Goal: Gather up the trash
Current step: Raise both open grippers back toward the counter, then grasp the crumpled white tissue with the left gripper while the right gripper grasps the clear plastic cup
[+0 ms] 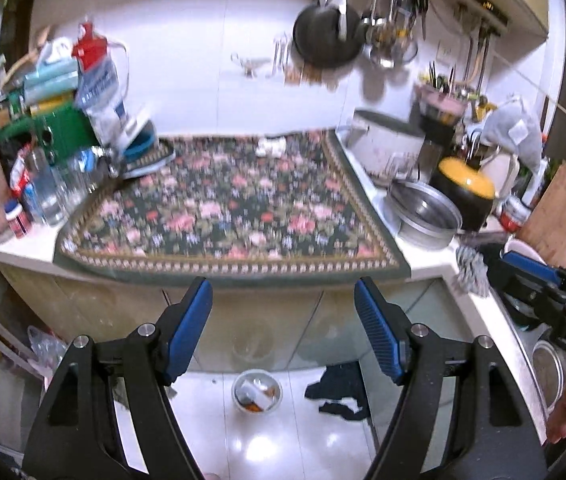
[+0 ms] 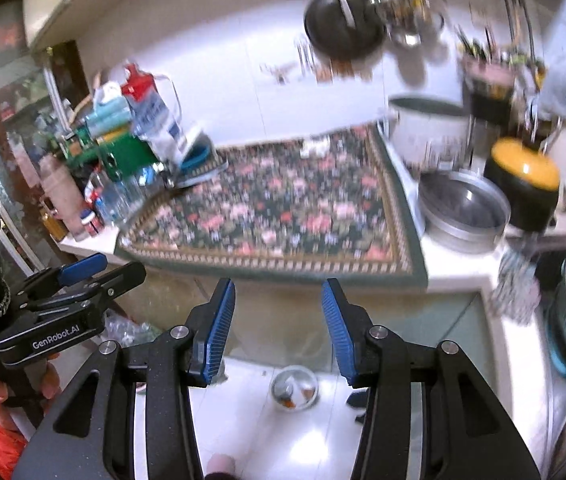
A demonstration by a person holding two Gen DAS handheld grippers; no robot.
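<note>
Down on the shiny white floor (image 1: 243, 444) sits a small round trash bowl (image 1: 257, 391) with white scraps and orange bits inside. It stands in front of the pale cupboard doors (image 1: 267, 320), near a dark cloth (image 1: 341, 390) lying on the floor.

The left gripper (image 1: 283, 306) has its blue pads wide apart, with nothing between them. The right gripper (image 2: 279, 300) has its pads apart too, and holds nothing.

Up on the counter lies a flowery cloth mat (image 1: 227, 204). Beside it is a round silver metal pan (image 1: 425, 212) that looks empty, and next to that a black pot with a yellow lid (image 1: 465, 192). A white paper scrap (image 1: 270, 145) lies at the far edge of the mat.
</note>
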